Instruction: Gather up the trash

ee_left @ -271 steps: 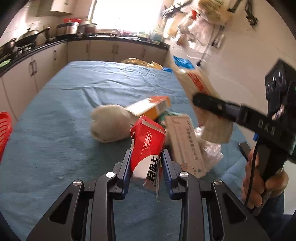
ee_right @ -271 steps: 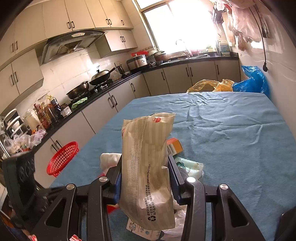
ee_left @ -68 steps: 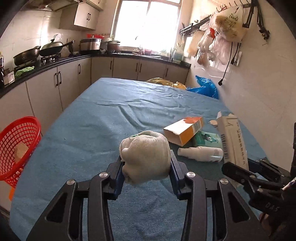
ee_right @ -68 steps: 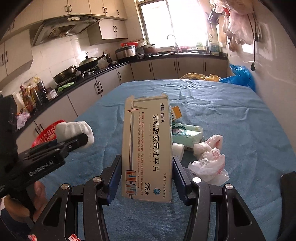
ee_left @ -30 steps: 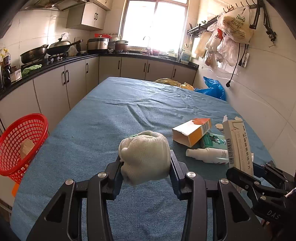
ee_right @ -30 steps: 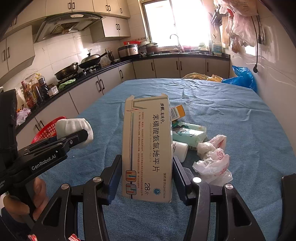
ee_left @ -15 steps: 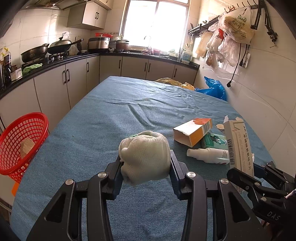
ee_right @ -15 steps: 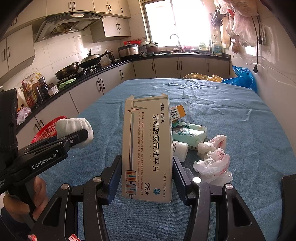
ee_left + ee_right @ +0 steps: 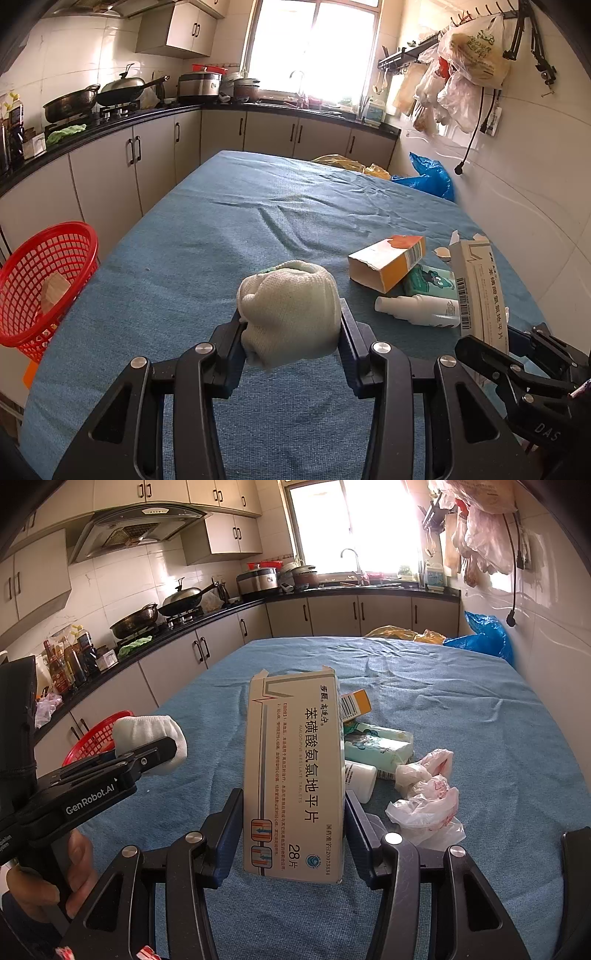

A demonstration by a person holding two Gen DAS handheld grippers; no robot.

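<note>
My left gripper (image 9: 291, 332) is shut on a white balled-up cloth (image 9: 291, 310) and holds it above the blue table (image 9: 221, 229). My right gripper (image 9: 293, 823) is shut on a tall white medicine box (image 9: 295, 775), held upright; the box also shows in the left wrist view (image 9: 480, 288). On the table lie an orange and white carton (image 9: 388, 262), a green tissue pack (image 9: 376, 742), a white bottle (image 9: 417, 306) and a crumpled plastic bag (image 9: 424, 797). A red basket (image 9: 37, 280) stands left of the table, with some trash in it.
Kitchen counters with cabinets (image 9: 110, 166) run along the left and far side. Yellow and blue plastic bags (image 9: 424, 177) lie at the table's far right corner. A tiled wall (image 9: 535, 184) stands close on the right.
Almost nothing has moved in the last second. Nine seconds ago the left gripper held a red carton and the right a paper bag; both now hold other trash.
</note>
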